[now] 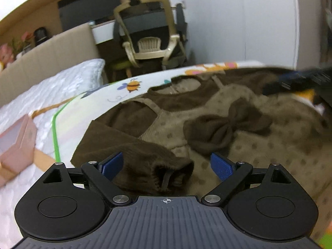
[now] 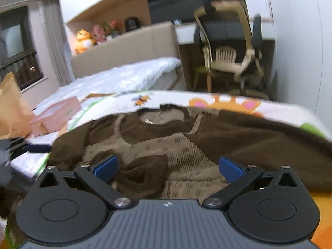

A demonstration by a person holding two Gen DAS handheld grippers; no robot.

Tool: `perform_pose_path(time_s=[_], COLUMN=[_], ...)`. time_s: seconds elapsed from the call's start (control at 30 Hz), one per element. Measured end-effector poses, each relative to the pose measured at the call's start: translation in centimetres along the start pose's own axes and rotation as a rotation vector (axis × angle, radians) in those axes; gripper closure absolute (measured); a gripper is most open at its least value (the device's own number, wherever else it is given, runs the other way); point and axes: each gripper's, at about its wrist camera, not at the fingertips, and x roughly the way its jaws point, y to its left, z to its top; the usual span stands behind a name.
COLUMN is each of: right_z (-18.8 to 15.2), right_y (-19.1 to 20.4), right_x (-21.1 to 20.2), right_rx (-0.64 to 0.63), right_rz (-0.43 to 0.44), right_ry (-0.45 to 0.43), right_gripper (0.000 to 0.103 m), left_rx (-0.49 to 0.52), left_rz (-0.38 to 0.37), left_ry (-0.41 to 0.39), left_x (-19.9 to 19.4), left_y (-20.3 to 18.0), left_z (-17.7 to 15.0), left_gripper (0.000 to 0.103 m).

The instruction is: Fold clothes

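Note:
A brown knitted top with a tan dotted front and a dark brown bow lies spread on a cartoon-print blanket. Its left sleeve is folded inward, and the cuff rests between the open fingers of my left gripper. My right gripper shows blurred at the top's far right shoulder. In the right wrist view my right gripper hangs open over the tan front, with the bow just under its left finger. The round neckline faces away from me.
A pink box sits on the bed to the left, beside a brown paper bag. Beyond the bed stand an office chair, a desk and a padded headboard with plush toys. A white wall is on the right.

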Motion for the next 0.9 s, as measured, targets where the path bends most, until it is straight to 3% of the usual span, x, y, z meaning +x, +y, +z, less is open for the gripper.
perform_pose_path(time_s=[0.07, 0.17, 0.23, 0.3, 0.43, 0.53, 0.57, 0.7, 0.8, 0.83, 0.9], right_z=[-0.1, -0.2, -0.3, -0.5, -0.7, -0.6, -0.5, -0.5, -0.5, -0.6, -0.5], right_y=[-0.7, -1.6, -2.0, -2.4, -2.5, -1.8, -1.5, -0.6, -0.4, -0.4, -0.4], right_x=[2.3, 5.4, 5.5, 5.4, 5.0, 5.1, 5.2, 5.3, 5.3, 5.2, 5.2], right_rx=[0.037, 0.091, 0.112, 0.136, 0.155, 0.103, 0.083, 0.031, 0.021, 0.019, 0.019], right_rz=[0.004, 0.013, 0.043, 0.068, 0.098, 0.104, 0.108, 0.085, 0.077, 0.075, 0.075], right_ry=[0.029, 0.071, 0.077, 0.082, 0.09, 0.114, 0.122, 0.134, 0.133, 0.133, 0.131], right_gripper=[0.0, 0.0, 0.0, 0.0, 0.0, 0.0, 0.0, 0.0, 0.0, 0.0, 0.0], left_rx=[0.042, 0.0, -0.039, -0.089, -0.253, -0.324, -0.326, -0.401, -0.543, -0.583, -0.626], left_rz=[0.0, -0.017, -0.007, 0.063, 0.354, 0.538, 0.588, 0.68, 0.629, 0.558, 0.384], left_ry=[0.016, 0.025, 0.009, -0.031, -0.075, -0.036, -0.011, 0.048, 0.053, 0.041, 0.023], left_x=[0.6, 1.1, 1.1, 0.6, 0.0, 1.0, 1.6, 3.5, 2.6, 1.7, 0.4], left_y=[0.3, 2.2, 3.9, 6.5, 14.7, 20.3, 21.7, 25.2, 26.2, 25.8, 23.9], left_z=[-0.5, -0.6, -0.2, 0.4, 0.5, -0.3, -0.8, -2.7, -3.8, -4.0, -3.9], left_gripper=[0.054, 0.077, 0.08, 0.081, 0.082, 0.087, 0.093, 0.094, 0.086, 0.084, 0.063])
